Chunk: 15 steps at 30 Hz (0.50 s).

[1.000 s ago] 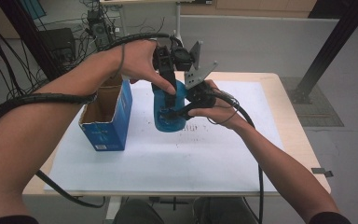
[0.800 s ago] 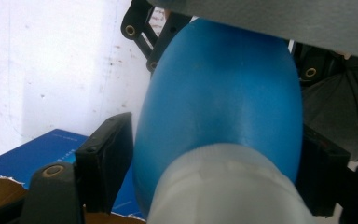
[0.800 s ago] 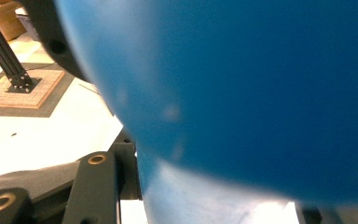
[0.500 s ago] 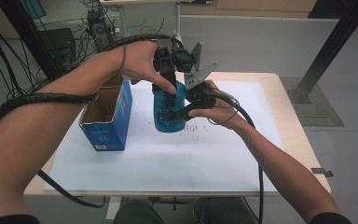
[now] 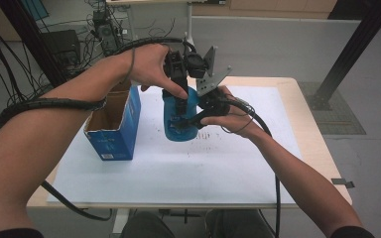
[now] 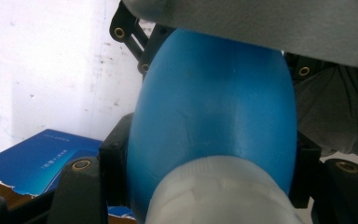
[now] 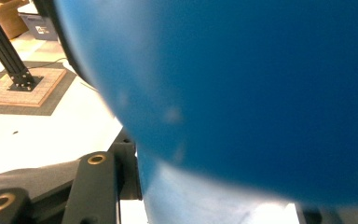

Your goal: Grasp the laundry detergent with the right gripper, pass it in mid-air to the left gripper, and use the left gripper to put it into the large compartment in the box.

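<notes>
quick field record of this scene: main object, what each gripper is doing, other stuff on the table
main object: blue bottle, upright on the white sheet
left gripper: comes from above, jaws have just closed on the bottle's top, by its pale cap
right gripper: clamped on the bottle's side
nearby: open blue carton, to the left of the bottle, apart from it
surface: pale wooden table
</notes>
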Each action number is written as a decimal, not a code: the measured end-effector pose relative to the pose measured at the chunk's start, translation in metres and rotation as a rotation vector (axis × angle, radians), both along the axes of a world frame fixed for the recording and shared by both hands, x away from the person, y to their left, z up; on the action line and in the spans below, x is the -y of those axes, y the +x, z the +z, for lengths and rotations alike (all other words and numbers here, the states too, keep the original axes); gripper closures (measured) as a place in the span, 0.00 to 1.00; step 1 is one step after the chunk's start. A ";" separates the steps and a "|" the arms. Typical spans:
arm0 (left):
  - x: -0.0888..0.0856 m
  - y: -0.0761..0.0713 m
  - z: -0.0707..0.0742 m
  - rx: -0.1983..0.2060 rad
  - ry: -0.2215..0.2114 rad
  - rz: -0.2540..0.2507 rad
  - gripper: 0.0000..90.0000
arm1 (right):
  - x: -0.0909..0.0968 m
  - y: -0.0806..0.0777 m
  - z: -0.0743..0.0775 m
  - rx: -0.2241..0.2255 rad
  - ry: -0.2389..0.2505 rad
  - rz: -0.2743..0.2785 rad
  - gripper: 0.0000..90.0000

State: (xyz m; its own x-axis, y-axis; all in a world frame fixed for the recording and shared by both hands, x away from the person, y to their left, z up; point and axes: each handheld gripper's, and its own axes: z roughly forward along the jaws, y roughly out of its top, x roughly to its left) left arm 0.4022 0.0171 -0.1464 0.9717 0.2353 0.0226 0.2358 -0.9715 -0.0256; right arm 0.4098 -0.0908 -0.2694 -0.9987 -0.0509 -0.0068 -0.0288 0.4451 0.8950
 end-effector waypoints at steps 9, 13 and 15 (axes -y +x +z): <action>0.000 0.001 -0.002 0.000 0.004 0.002 0.41 | -0.001 0.000 -0.002 -0.001 0.001 -0.002 0.50; 0.000 0.001 -0.003 -0.003 0.010 0.000 0.41 | -0.001 0.001 -0.003 0.000 0.001 -0.002 0.50; -0.001 0.001 -0.003 0.001 0.007 -0.002 0.41 | -0.002 0.002 -0.003 0.007 0.007 0.003 0.50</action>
State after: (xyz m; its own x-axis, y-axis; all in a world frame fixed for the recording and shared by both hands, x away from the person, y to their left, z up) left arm 0.4036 0.0176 -0.1493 0.9721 0.2333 0.0250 0.2340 -0.9717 -0.0326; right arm 0.4116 -0.0890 -0.2726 -0.9984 -0.0542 -0.0138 -0.0362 0.4386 0.8979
